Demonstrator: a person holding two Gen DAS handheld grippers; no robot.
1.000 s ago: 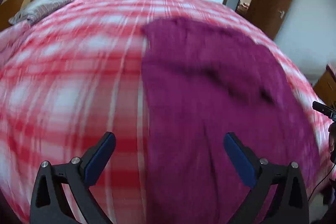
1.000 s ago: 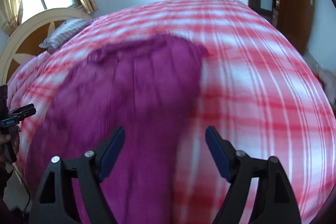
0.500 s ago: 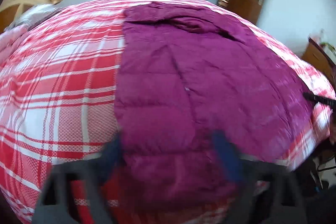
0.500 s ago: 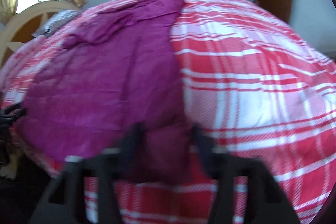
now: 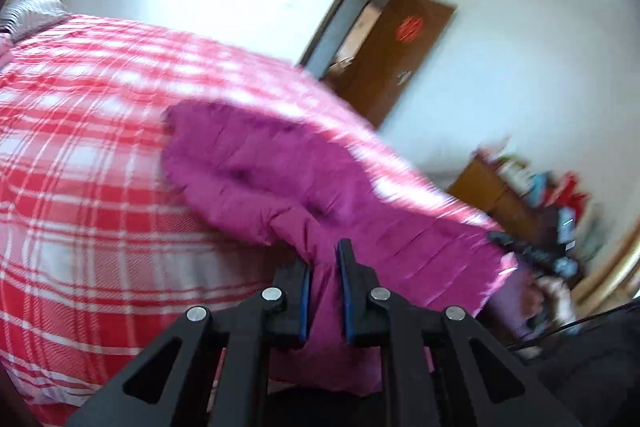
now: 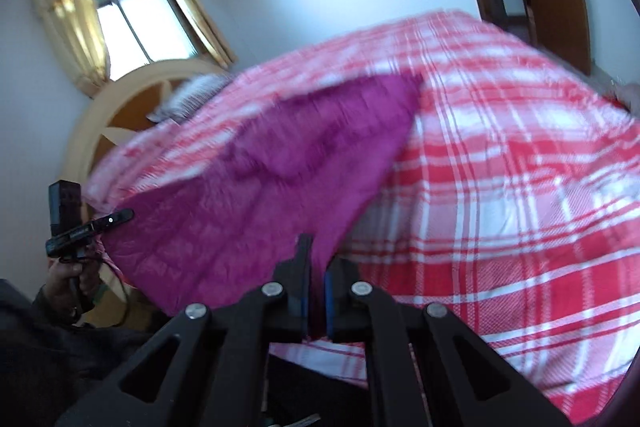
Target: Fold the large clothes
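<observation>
- Jacket [image 5: 332, 227], a magenta quilted one, has its near hem lifted off the bed's near edge while the rest trails away over the red-and-white plaid bedcover [image 5: 80, 187] towards the far side.
- Puffy and soft, I'd judge it light for its bulk but slippery-faced; it will sag and slide unless taken at firm spots such as the hem corners, which is where it is held now.
- Left gripper [image 5: 323, 291]: its jaws are closing, nearly together, with a bunch of the jacket's near-left hem pinched between the blue pads [image 5: 305, 303].
- Right gripper [image 6: 316, 291]: jaws drawn right in on the near-right hem corner, a thin fold of magenta fabric showing between the pads [image 6: 329, 303].
- Between the two grips the hem hangs stretched like a taut edge, seen from the right wrist camera with the other gripper at its left end.
- Further off, the jacket's upper part lies rumpled on the bedcover, about mid-bed.
- Beyond that, a grey pillow [image 6: 192, 99] sits by the curved wooden headboard [image 6: 120, 107], and a brown door [image 5: 392, 67] stands open at the far wall.
</observation>
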